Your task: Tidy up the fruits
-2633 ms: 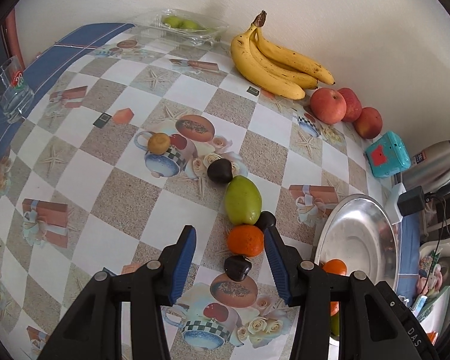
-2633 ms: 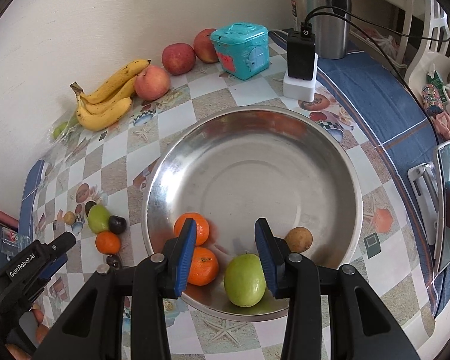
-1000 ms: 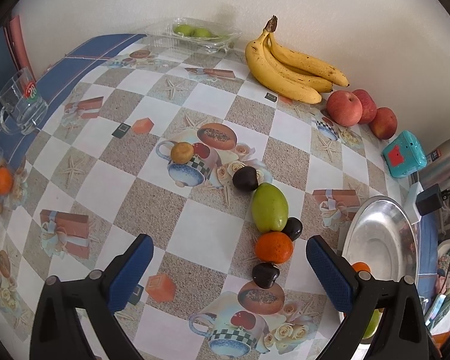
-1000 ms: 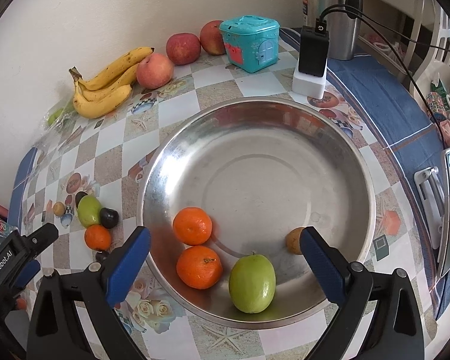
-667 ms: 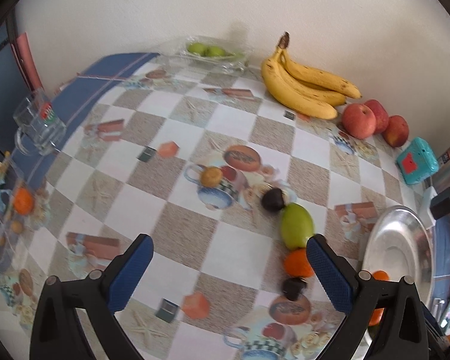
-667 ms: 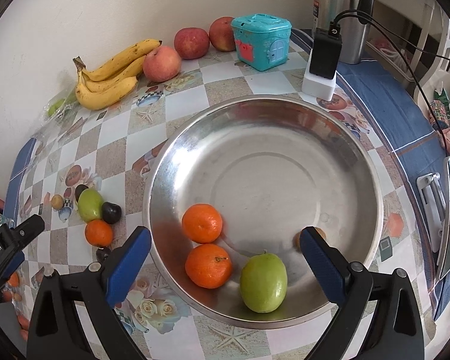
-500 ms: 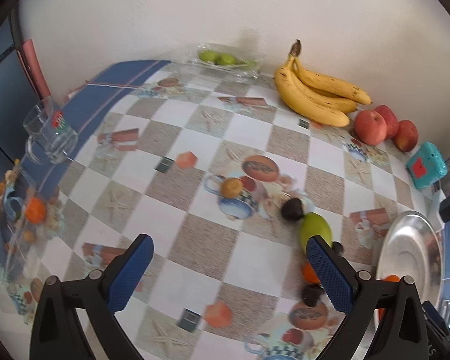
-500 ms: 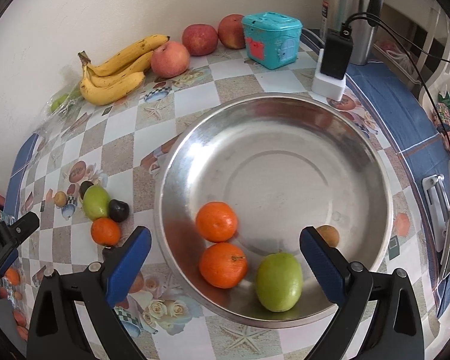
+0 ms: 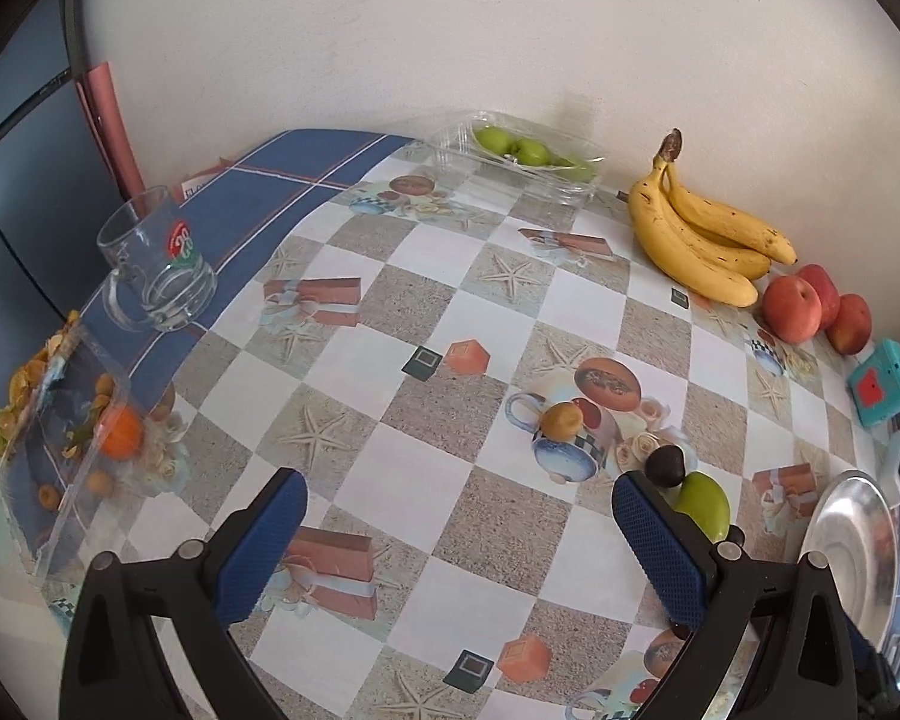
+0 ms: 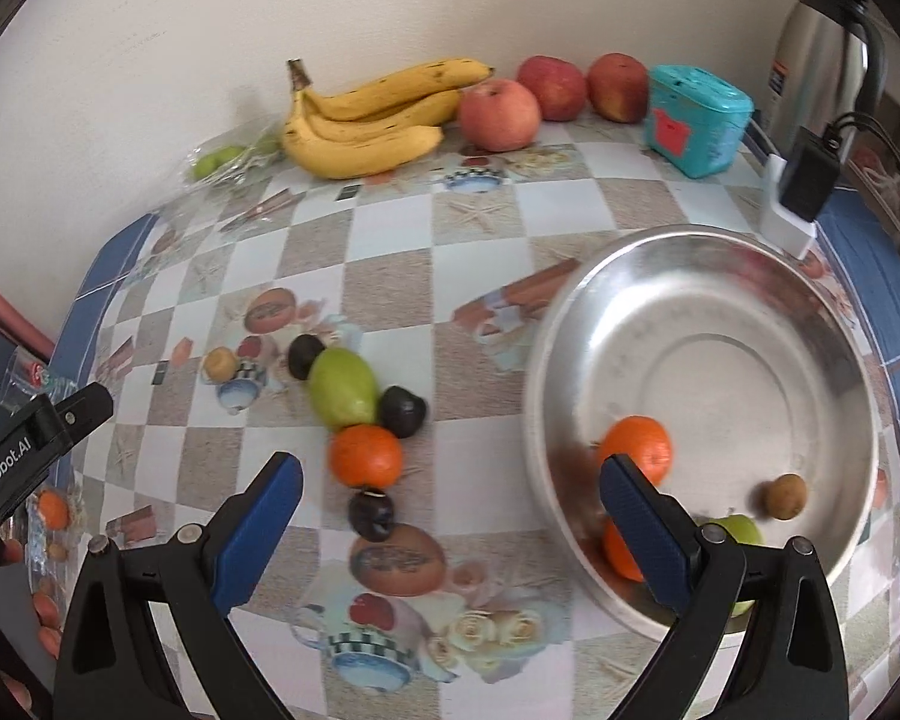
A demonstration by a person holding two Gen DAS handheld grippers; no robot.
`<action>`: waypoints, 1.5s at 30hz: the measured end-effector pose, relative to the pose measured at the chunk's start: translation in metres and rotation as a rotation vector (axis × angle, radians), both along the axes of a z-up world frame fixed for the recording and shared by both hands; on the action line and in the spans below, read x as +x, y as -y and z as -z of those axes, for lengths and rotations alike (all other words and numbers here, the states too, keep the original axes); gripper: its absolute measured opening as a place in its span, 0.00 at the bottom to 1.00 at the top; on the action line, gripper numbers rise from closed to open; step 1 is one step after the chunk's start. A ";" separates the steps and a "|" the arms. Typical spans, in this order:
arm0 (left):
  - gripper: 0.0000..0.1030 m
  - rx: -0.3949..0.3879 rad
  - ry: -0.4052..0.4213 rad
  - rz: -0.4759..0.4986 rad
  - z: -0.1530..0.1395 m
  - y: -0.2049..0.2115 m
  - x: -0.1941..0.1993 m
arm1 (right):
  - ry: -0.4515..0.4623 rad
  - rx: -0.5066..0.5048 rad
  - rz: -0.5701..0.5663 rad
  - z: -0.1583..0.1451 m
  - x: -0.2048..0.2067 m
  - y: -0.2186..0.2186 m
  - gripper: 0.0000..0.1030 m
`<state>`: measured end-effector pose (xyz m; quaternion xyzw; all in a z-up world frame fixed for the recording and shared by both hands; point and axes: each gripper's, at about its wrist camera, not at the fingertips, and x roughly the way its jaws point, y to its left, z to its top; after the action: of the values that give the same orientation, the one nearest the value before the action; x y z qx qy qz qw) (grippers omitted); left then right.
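A steel bowl (image 10: 714, 276) holds two oranges (image 10: 639, 447), a green fruit (image 10: 741, 531) and a small brown fruit (image 10: 784, 496). On the table lie a green mango (image 10: 342, 387), an orange (image 10: 366, 455), three dark plums (image 10: 402, 411) and a small brown fruit (image 10: 219, 363). My right gripper (image 10: 450, 519) is wide open and empty, above the table just in front of the loose orange. My left gripper (image 9: 459, 546) is wide open and empty over the checked cloth; the mango (image 9: 703, 504) and a plum (image 9: 665, 465) show by its right finger, the bowl (image 9: 852, 546) at far right.
Bananas (image 10: 366, 120), three apples (image 10: 498, 114), a teal box (image 10: 696, 120), a kettle (image 10: 822, 30) and a charger (image 10: 801, 192) line the back. A glass mug (image 9: 156, 264), a clear tray with green fruit (image 9: 522, 156) and a plastic box (image 9: 72, 420) stand on the left.
Both grippers opened wide. The right gripper swung left from over the bowl to the loose fruit. The left gripper pulled back and turned left, away from the fruit.
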<state>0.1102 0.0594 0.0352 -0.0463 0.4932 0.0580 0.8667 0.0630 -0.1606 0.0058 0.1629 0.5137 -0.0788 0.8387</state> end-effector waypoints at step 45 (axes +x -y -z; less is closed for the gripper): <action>1.00 -0.082 -0.253 0.033 0.071 0.016 0.013 | -0.121 -0.016 -0.139 0.052 0.013 -0.044 0.38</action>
<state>0.1234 0.0438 -0.0362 -0.0661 0.6011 0.0289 0.7959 0.0763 -0.1166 -0.0466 0.1149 0.5729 -0.0343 0.8108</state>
